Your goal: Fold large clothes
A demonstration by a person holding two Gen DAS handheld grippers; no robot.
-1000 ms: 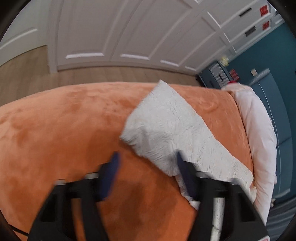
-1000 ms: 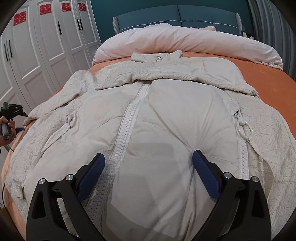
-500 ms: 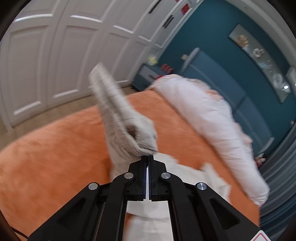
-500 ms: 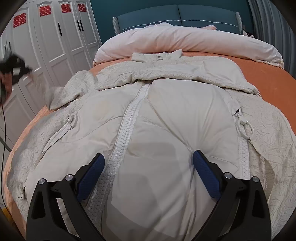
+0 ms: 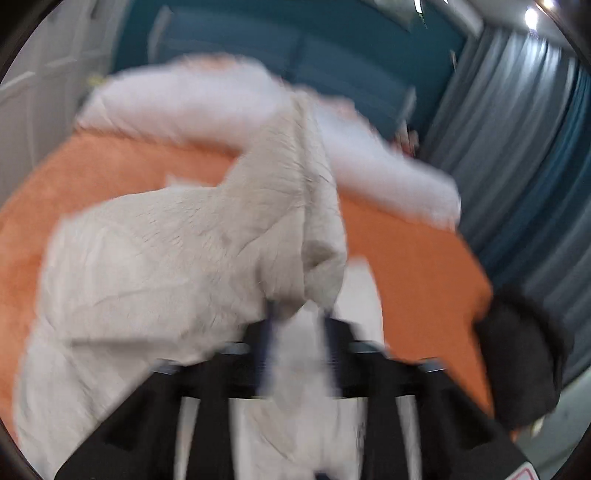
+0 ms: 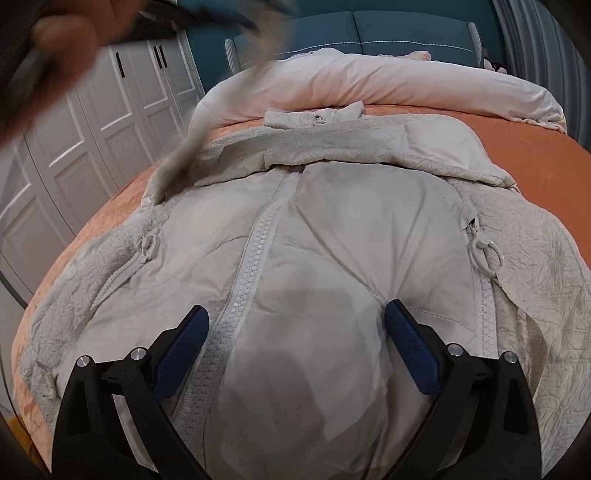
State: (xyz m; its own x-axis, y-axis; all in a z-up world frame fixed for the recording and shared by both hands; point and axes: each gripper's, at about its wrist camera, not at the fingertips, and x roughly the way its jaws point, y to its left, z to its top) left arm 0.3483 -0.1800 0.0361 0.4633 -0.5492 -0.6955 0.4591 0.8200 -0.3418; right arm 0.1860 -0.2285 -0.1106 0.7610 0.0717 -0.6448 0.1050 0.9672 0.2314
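A large pale grey zip-up jacket (image 6: 332, 258) lies face up on the orange bed cover (image 6: 546, 162). My right gripper (image 6: 295, 343) is open, low over the jacket's lower front, straddling the centre zipper (image 6: 255, 266). In the blurred left wrist view, the jacket's sleeve (image 5: 258, 221) hangs lifted in front of my left gripper (image 5: 297, 314). Its jaws look slightly parted around the cloth. In the right wrist view the sleeve (image 6: 192, 147) stretches up to the top left, where the left gripper (image 6: 159, 29) shows as a blur.
A pink rolled duvet (image 6: 369, 85) lies across the head of the bed before a teal headboard (image 6: 406, 33). White wardrobe doors (image 6: 92, 147) stand on the left. Grey curtains (image 5: 517, 147) hang beyond the bed. A dark sleeved arm (image 5: 524, 354) is at the right.
My left gripper closed on the sleeve end, lifted it off the bed and swung it up and over towards the jacket's body. My right gripper has stayed still and open.
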